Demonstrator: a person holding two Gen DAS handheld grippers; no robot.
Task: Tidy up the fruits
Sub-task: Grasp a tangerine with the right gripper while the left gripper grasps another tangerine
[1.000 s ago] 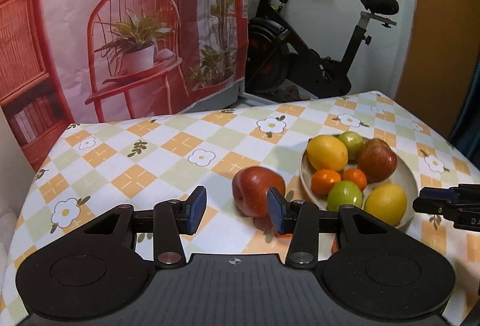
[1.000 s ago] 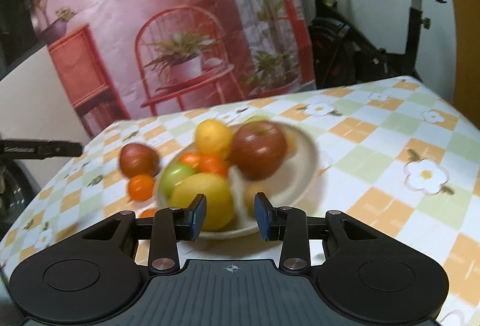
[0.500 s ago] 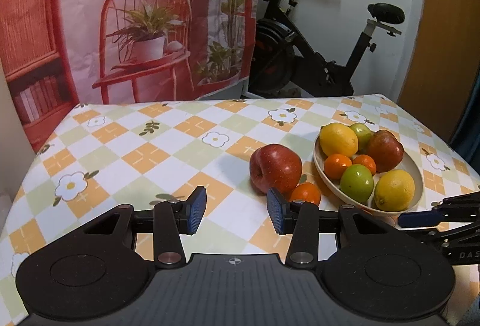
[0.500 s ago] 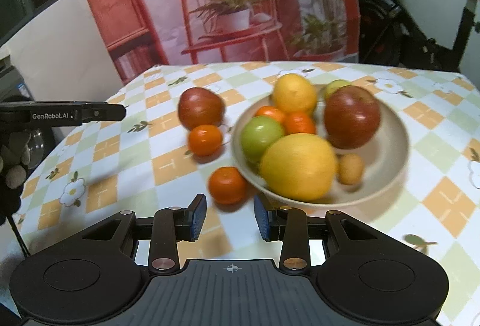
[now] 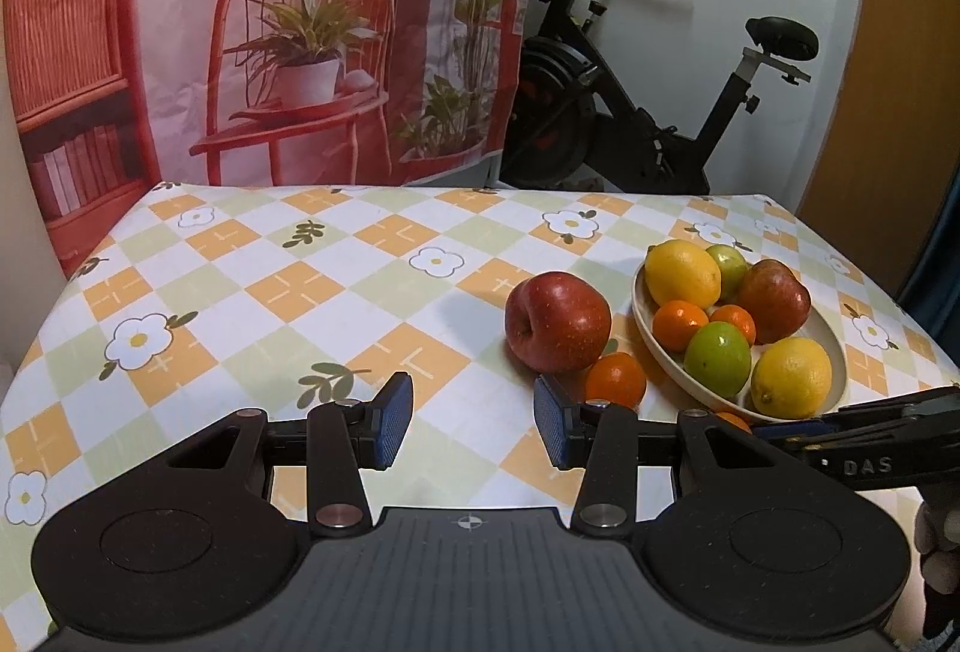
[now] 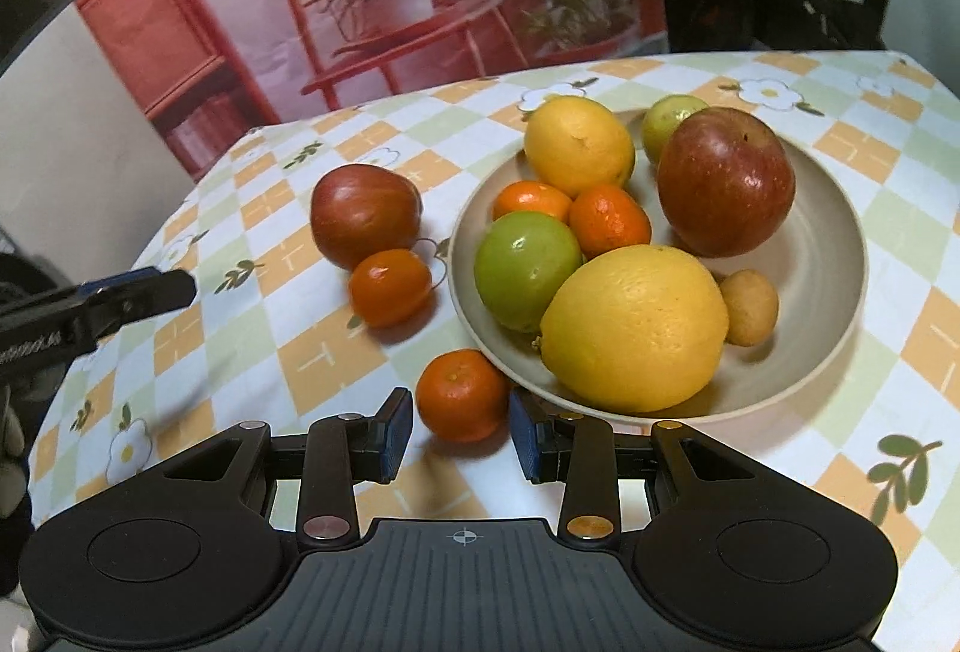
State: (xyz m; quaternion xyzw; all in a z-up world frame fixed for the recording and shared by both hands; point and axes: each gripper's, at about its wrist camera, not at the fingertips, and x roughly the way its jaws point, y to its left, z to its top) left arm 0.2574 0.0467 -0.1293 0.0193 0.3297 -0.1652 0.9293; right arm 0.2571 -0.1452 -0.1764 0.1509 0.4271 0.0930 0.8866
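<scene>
Right gripper (image 6: 461, 427) jaws wide, straddling loose mandarin (image 6: 462, 394) beside bowl (image 6: 840, 286) — lined up for pickup; left gripper (image 5: 473, 421) wide, empty.

My right gripper (image 6: 461, 428) hangs with its jaws apart around a loose mandarin (image 6: 462, 392) on the tablecloth (image 6: 936, 184), just beside the plate (image 6: 828, 256) rim; a second mandarin (image 6: 390, 287) touches the red apple (image 6: 365, 215) toward the cloth's far-left corner.
</scene>
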